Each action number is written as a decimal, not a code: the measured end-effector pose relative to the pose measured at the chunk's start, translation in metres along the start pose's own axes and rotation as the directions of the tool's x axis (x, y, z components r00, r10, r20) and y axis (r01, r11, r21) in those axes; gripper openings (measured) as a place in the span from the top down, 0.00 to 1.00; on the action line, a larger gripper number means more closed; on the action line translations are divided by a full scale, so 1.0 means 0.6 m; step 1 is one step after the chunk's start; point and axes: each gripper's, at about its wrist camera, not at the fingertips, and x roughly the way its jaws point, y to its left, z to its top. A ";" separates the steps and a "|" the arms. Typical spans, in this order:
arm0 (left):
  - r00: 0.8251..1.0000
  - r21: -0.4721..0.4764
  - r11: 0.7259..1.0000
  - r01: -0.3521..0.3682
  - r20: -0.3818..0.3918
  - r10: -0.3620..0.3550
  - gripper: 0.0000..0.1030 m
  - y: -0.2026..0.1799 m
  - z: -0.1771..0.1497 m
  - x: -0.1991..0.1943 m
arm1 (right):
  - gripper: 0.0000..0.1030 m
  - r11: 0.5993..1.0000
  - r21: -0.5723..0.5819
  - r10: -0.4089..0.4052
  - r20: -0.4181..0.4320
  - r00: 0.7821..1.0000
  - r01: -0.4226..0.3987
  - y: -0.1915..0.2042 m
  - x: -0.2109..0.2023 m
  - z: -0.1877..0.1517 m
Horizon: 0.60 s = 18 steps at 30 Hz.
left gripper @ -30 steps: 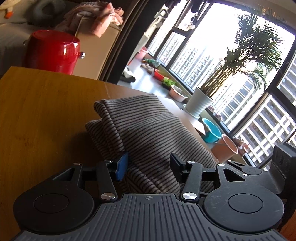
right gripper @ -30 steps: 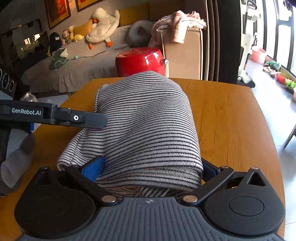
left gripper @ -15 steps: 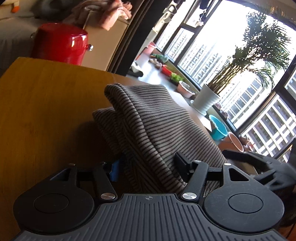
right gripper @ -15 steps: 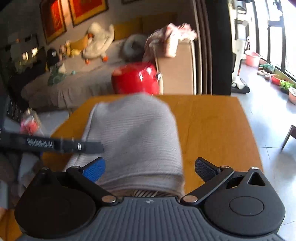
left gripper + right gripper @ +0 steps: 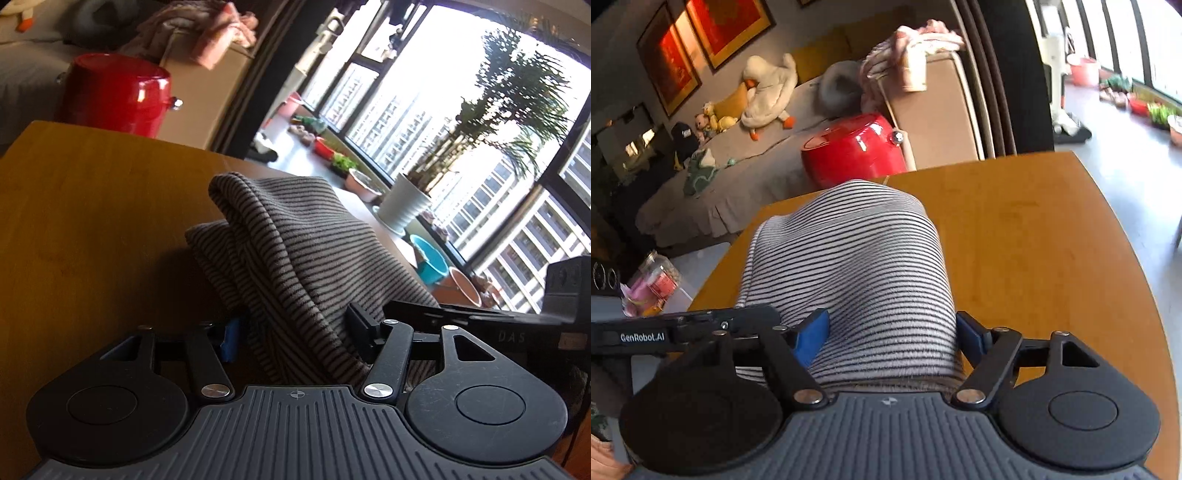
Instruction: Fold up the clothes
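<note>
Right fingers (image 5: 971, 334) closed inward (striped garment (image 5: 857, 266) between).

Black linkage fingers (image 5: 812, 338), blue pads, silver screws

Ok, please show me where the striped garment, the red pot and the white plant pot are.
striped garment (image 5: 849, 266): right wrist view, top of the folded bundle.
red pot (image 5: 114, 92): left wrist view, its glossy side wall.
white plant pot (image 5: 404, 203): left wrist view, its ribbed side.
</note>
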 end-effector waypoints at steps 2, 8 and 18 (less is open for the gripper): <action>1.000 -0.017 1.000 -0.014 0.013 0.015 0.38 0.016 0.006 -0.003 | 0.28 1.000 -0.006 0.009 0.009 1.000 -0.009 0.010 0.016 0.005; 0.996 -0.037 0.997 -0.069 0.050 0.071 0.34 0.064 0.030 -0.013 | 0.27 0.999 -0.040 0.022 0.051 0.998 -0.020 0.045 0.069 0.019; 0.996 -0.084 0.995 -0.051 0.068 0.057 0.31 0.099 0.041 -0.017 | 0.16 0.999 -0.046 0.020 0.100 0.995 -0.016 0.049 0.097 0.014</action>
